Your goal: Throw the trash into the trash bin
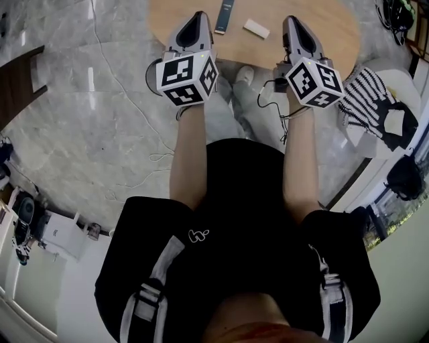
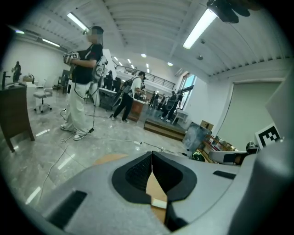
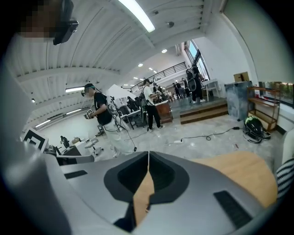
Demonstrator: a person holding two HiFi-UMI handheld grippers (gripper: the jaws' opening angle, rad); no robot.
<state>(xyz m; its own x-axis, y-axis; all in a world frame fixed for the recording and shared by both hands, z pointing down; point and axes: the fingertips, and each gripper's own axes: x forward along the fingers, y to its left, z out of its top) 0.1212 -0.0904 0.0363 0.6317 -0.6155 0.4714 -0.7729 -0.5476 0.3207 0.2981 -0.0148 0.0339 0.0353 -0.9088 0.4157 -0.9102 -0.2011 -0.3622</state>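
A small white scrap and a dark flat strip lie on the round wooden table at the top of the head view. My left gripper hovers over the table's near edge, left of the strip, with its jaws pressed together and nothing between them. My right gripper is level with it, just right of the scrap, also shut and empty. In the left gripper view the tips meet, and a white piece shows on the wood beneath them. The right gripper view shows its tips meeting over wood. No bin is in view.
A chair with a striped cloth stands right of the table, with a dark bag behind it. Cables trail over the marble floor. A dark wooden piece is at the left. Other people stand farther across the hall.
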